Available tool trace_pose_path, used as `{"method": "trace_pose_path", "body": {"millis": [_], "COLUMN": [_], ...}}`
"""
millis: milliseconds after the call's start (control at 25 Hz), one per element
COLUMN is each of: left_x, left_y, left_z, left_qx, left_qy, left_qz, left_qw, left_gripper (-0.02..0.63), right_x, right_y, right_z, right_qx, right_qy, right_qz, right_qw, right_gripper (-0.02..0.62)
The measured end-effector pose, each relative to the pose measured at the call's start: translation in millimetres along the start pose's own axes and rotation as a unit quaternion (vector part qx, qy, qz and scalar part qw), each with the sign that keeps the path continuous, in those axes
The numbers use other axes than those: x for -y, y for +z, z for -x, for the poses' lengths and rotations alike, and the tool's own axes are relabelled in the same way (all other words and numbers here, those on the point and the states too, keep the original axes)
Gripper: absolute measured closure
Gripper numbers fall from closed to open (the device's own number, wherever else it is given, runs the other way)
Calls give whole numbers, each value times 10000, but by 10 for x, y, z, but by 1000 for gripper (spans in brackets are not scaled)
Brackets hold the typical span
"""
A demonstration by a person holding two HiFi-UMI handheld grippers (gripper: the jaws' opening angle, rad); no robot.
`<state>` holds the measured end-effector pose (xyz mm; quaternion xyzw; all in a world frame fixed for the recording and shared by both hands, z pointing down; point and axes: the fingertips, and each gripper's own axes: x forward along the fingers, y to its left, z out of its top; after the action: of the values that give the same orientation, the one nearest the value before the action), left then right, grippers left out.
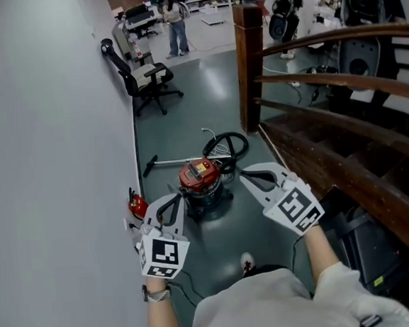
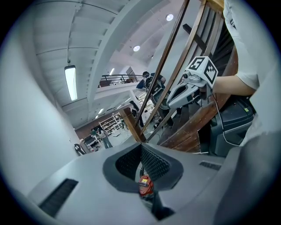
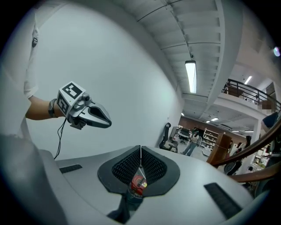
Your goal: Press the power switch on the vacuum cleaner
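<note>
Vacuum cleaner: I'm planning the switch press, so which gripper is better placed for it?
Left, but only just. Both are shut, aimed at the vacuum and short of it. In the head view the left gripper lies closer beside its red top than the right gripper.

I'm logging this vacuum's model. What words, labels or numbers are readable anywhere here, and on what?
No text here can be read.
Yellow label on the vacuum cleaner's red top: too small to read.
Marker cubes on the left gripper and right gripper: black-and-white square patterns, no letters.
</note>
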<state>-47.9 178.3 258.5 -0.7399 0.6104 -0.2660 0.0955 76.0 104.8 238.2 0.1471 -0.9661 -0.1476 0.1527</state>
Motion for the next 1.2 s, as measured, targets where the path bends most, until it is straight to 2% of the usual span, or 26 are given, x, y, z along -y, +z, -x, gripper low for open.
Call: {"method": "trace_pose_path", "body": {"millis": [400, 800, 1200], "left_x": [-184, -200, -244], "left_y": [50, 11, -44], "left_z": [-584, -992, -1241], "left_qx": [-74, -202, -397], "left_qy": [118, 140, 196], "left_qz": [50, 200, 304], "left_qw": [9999, 9995, 9986], "left_gripper": [606, 605, 606], "right_x": [527, 938, 1111], "right_y": [19, -150, -381], "right_z": [-262, -417, -547], "right_qx": [299, 207, 1], "right_qy": [138, 132, 324], "right_qz": [53, 13, 28], "right_qw": [9994, 9997, 9995], "right_gripper": [566, 566, 566]}}
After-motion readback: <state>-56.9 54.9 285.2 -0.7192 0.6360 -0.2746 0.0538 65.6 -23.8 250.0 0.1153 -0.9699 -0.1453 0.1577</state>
